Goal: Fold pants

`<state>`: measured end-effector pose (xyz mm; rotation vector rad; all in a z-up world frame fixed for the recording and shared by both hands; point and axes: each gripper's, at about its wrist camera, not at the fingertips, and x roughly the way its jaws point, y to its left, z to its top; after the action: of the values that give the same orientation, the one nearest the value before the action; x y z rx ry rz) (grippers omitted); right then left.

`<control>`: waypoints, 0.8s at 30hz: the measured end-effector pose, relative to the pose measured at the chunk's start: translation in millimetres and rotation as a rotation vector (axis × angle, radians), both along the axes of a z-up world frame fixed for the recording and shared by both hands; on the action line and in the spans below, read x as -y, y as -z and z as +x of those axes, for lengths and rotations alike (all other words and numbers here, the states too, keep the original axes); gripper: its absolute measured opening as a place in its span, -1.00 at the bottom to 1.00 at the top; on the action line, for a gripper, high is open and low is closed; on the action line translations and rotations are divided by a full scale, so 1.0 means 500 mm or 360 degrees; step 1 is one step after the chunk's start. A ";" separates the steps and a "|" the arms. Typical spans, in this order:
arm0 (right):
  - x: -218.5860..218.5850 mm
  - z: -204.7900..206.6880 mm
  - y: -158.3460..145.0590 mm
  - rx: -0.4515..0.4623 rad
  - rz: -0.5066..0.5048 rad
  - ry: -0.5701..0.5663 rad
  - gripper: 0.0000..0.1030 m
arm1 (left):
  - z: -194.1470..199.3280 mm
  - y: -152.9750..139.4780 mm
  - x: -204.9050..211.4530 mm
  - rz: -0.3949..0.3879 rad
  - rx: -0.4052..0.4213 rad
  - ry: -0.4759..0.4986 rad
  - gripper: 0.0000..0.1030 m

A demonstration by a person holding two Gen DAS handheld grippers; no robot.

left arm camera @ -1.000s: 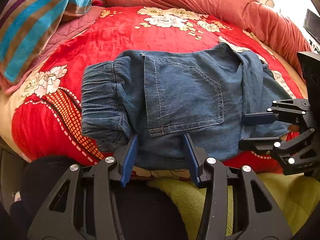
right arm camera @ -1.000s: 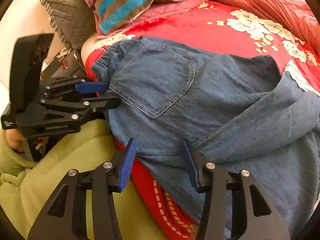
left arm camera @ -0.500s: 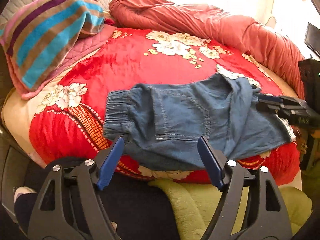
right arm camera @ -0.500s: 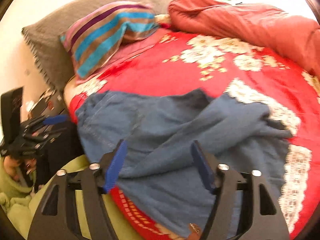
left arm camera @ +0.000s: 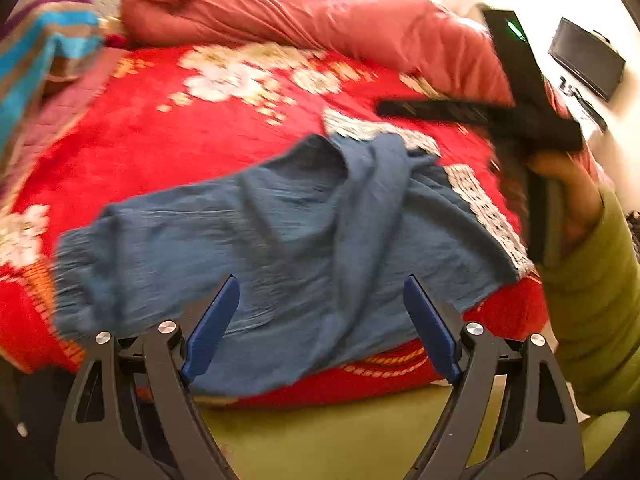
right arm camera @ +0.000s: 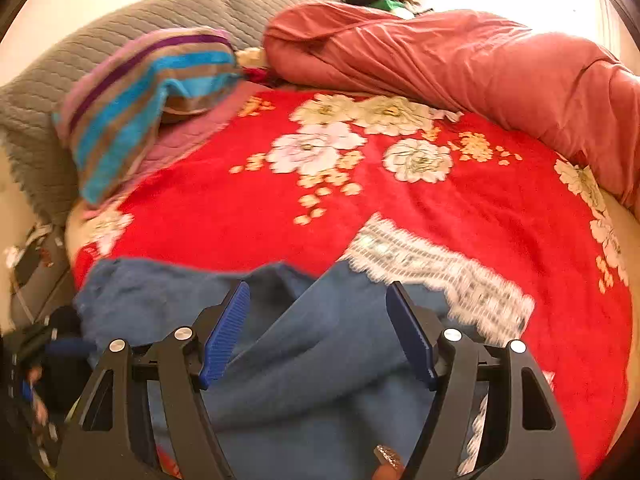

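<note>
Pants [left arm camera: 288,240], blue denim, lie folded and rumpled on the red floral blanket [left arm camera: 168,152] at the near edge of the bed, with the gathered waistband to the left in the left wrist view and a loose ridge of cloth running down the middle.

Your left tool [left arm camera: 320,328] hangs above the near edge of the pants with its blue pads apart; its jaws are opening and nothing is pinched between them. Your right tool [right arm camera: 318,332] also stands released over the denim, gripping nothing, with cloth seen beyond the gap but no pad pressing on it. In the left wrist view your right hand [left arm camera: 568,196], in a green sleeve [left arm camera: 600,300], holds that tool raised at the right, clear of the cloth.

The fold looks untidy, so the next step probably calls for smoothing. Bring each tool down on an outer edge, take only the top layers, and pull evenly so the ridge flattens rather than bunches.

Around the pants: a striped towel [right arm camera: 148,104] on a grey pillow [right arm camera: 40,112] at the far left, and a rolled pink quilt [right arm camera: 460,64] along the far side, all well apart from the denim. The white lace-patterned border [right arm camera: 432,276] of the blanket lies just beside the pants; avoid catching it. The near edge hangs close to the bed's edge, so the pants could slide off.
</note>
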<state>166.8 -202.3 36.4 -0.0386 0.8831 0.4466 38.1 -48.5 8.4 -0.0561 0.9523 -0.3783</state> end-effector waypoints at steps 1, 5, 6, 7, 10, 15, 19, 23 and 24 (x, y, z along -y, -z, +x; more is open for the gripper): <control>-0.002 0.017 0.005 -0.0015 -0.0011 0.0007 0.35 | 0.011 0.008 0.012 -0.0002 -0.0024 0.0023 0.49; -0.020 0.095 0.048 -0.0127 -0.0074 0.0030 0.35 | 0.060 0.045 0.052 -0.0032 -0.0128 0.0090 0.49; -0.024 0.112 0.061 -0.0155 -0.0113 0.0061 0.35 | 0.071 0.054 0.059 -0.0038 -0.0144 0.0087 0.49; -0.028 0.126 0.070 -0.0178 -0.0143 0.0082 0.35 | 0.081 0.062 0.064 -0.0044 -0.0163 0.0089 0.49; -0.042 0.165 0.100 -0.0241 -0.0178 0.0116 0.35 | 0.103 0.088 0.075 -0.0032 -0.0202 0.0077 0.49; -0.064 0.212 0.148 -0.0281 -0.0308 0.0173 0.35 | 0.093 0.118 0.090 0.0054 -0.0168 0.0090 0.31; -0.047 0.233 0.168 -0.0267 -0.0349 0.0225 -0.22 | 0.089 0.113 0.073 -0.0015 -0.0173 0.0083 0.25; 0.006 0.226 0.144 -0.0270 -0.0168 0.0269 -0.76 | 0.089 0.114 0.066 -0.0064 -0.0173 0.0079 0.25; 0.018 0.216 0.131 -0.0239 -0.0146 0.0275 -0.76 | 0.088 0.113 0.066 -0.0069 -0.0170 0.0079 0.25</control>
<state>274.9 -211.2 -28.9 -0.0128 1.0455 0.2498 82.0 -81.5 -48.3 -0.0931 1.0528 -0.4449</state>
